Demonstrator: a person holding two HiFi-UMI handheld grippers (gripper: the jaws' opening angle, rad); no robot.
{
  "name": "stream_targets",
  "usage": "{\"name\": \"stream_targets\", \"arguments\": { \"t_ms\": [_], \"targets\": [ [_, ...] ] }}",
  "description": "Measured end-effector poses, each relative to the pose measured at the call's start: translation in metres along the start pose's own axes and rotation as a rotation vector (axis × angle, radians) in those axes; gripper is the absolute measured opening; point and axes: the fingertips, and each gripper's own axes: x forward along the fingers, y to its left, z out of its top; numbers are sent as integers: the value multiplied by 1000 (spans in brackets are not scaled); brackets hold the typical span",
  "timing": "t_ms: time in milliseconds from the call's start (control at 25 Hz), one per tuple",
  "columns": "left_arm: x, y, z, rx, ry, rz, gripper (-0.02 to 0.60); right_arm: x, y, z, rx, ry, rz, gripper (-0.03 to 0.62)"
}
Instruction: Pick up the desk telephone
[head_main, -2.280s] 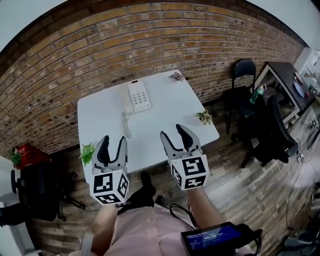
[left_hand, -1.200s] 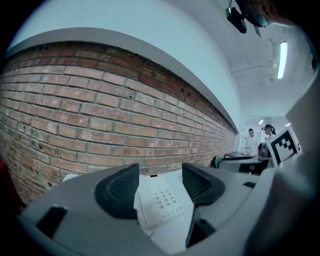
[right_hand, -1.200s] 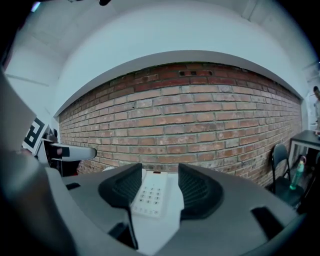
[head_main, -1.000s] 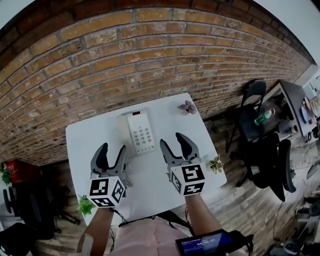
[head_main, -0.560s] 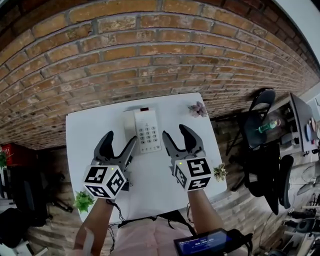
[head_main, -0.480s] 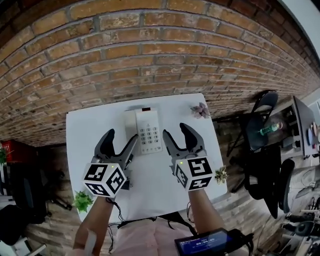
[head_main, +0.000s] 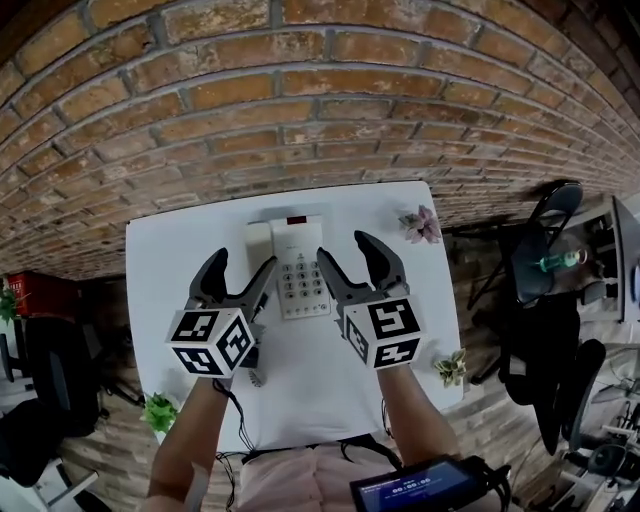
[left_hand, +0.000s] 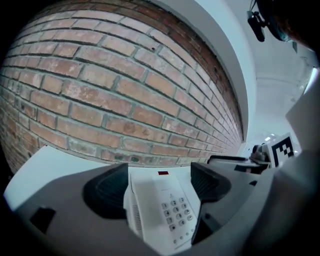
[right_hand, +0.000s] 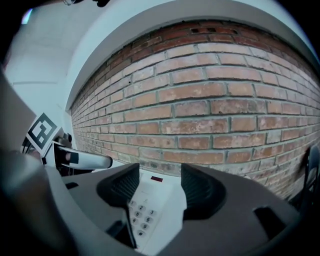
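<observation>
The white desk telephone (head_main: 298, 265) is lying flat on the white surface (head_main: 180, 250), near the brick wall (head_main: 300, 120). The left claw (head_main: 242, 268) and the right claw (head_main: 345, 250) are hovering on either side of it. Both claws' jaws have just been opening and are standing apart, clamping nothing.

You worked in an office — a white desk (head_main: 310, 385) with a desk telephone (head_main: 301, 272) against a brick wall (head_main: 300, 100), a black office chair (head_main: 548, 340) right.
</observation>
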Motion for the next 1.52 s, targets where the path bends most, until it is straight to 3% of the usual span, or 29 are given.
{"name": "stream_targets", "arguments": {
  "t_ms": [480,1000,1240,1520],
  "targets": [
    [63,20,-35,-26,122,7,411,58,-10,-47,68,112,69,340],
    [86,32,-68,-146,229,-10,426,88,-3,-85,153,237,190,391],
    [96,41,-74,-320,289,-16,423,101,4,-97,210,298,273,390],
    [102,44,-79,-323,380,-3,365,114,9,-104,262,338,323,380]
  ]
}}
